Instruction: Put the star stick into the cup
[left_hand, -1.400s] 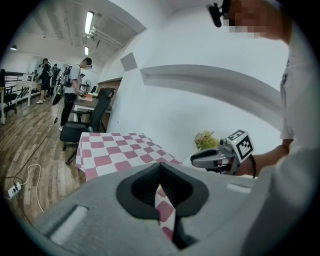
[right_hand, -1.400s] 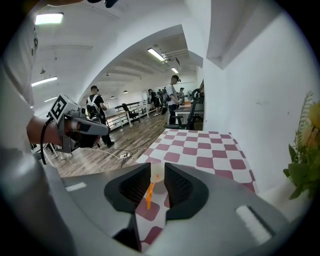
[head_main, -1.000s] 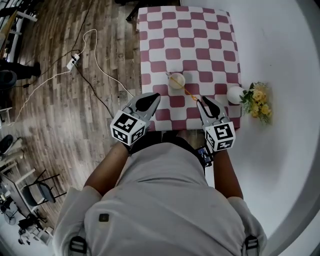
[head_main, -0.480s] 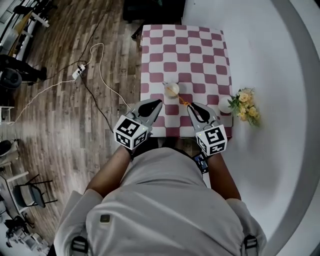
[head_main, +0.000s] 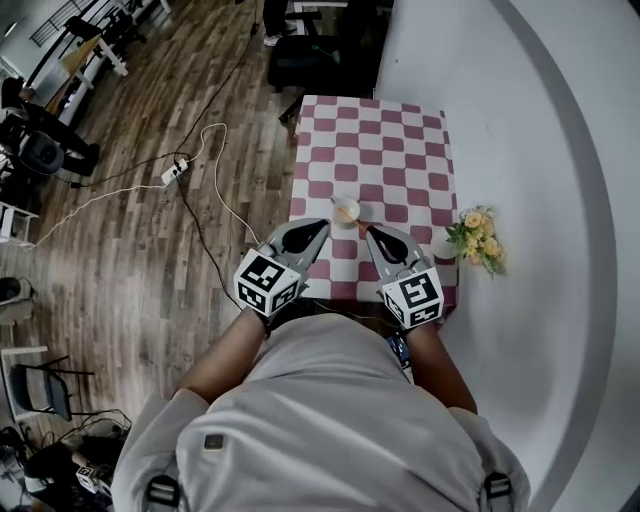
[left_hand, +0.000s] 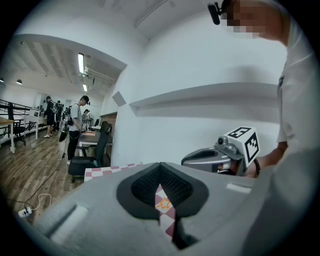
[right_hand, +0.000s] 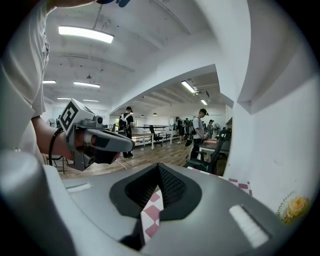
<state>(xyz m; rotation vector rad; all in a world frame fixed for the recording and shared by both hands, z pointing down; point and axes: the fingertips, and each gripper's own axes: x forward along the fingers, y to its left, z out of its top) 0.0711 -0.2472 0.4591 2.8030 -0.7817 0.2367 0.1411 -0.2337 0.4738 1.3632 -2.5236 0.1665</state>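
Since the left gripper's (left_hand: 160, 167) jaws are drawn together to a slit, showing only checked cloth and the orange star of the star stick (left_hand: 163, 203) beyond, and the right gripper's (right_hand: 159, 169) jaws match, we log both as empty. Both hang over the table's (head_main: 400, 140) near edge, close to the cup (head_main: 346, 211). The stick seems to lean in the cup, too small to confirm. We judge placement done, with only a check left.
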